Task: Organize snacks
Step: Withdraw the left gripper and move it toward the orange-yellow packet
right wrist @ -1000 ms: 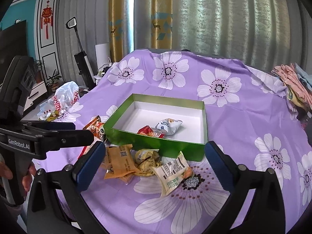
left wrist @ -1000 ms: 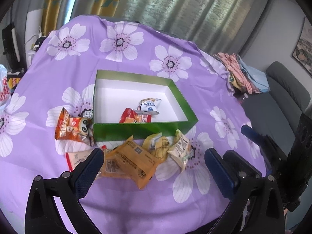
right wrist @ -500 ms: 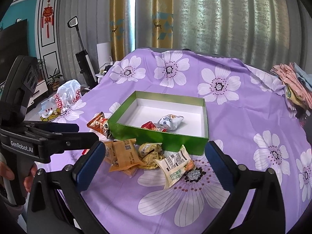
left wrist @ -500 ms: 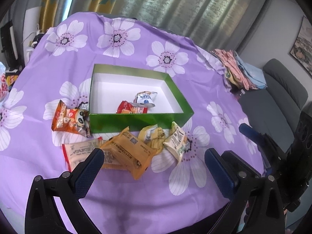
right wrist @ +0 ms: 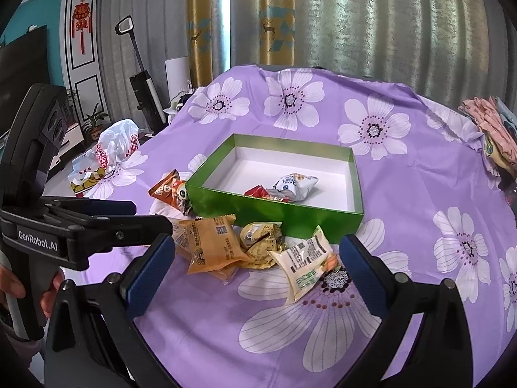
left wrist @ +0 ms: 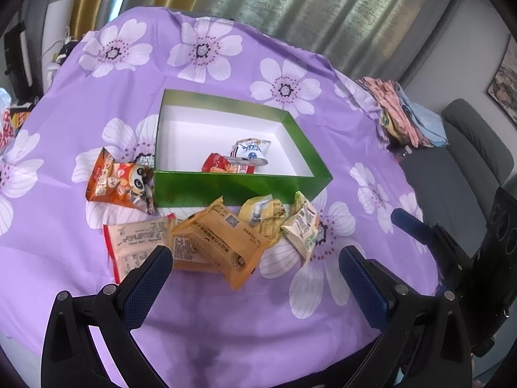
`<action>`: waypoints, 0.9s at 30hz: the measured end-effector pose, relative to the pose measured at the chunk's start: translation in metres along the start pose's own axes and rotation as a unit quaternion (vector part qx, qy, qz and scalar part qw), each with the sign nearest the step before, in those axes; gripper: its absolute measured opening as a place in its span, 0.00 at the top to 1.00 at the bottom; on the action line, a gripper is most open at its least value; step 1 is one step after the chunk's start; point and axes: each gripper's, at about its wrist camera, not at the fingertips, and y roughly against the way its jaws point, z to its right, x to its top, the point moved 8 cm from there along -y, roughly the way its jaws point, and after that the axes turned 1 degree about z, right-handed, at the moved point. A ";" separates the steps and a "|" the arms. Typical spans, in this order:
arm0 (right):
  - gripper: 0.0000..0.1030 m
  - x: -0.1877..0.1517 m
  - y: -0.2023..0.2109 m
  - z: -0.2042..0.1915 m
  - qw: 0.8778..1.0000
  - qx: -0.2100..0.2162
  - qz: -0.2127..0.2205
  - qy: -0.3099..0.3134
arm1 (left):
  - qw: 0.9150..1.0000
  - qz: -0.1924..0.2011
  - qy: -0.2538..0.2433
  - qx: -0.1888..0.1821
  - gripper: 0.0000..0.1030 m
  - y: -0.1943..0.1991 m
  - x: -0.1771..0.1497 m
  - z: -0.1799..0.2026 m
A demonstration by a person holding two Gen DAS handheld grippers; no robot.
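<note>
A green box (left wrist: 226,190) (right wrist: 274,213) with a white inside sits mid-table and holds a red packet (left wrist: 223,165) and a white-blue packet (left wrist: 250,150). In front of it lie an orange-tan packet (left wrist: 223,242) (right wrist: 213,242), a yellow crumpled packet (left wrist: 263,215), a cream packet (left wrist: 303,226) (right wrist: 307,265) and a pale red-edged packet (left wrist: 135,239). An orange panda packet (left wrist: 118,182) leans at the box's left corner. My left gripper (left wrist: 255,278) is open and empty, near the front packets. My right gripper (right wrist: 257,271) is open and empty, above them.
A purple flowered cloth (left wrist: 226,307) covers the round table. Folded clothes (left wrist: 404,116) lie at its far right edge, beside a grey sofa (left wrist: 468,161). A white plastic bag (right wrist: 110,148) rests at the left edge. A hand (right wrist: 13,287) holds the left gripper's handle.
Both grippers have drawn back a little from the box, which sits slightly higher in both views. Both stay open, and no packet has moved.
</note>
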 end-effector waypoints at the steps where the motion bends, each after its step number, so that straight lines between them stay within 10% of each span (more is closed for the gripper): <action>1: 0.01 0.000 -0.001 0.000 1.000 0.000 -0.001 0.000 | 1.000 -0.001 0.001 0.000 0.01 -0.001 0.000 -0.001; 27: 0.01 -0.035 -0.055 -0.013 0.997 0.034 -0.074 -0.010 | 0.999 -0.028 0.037 -0.010 0.01 -0.034 -0.013 -0.035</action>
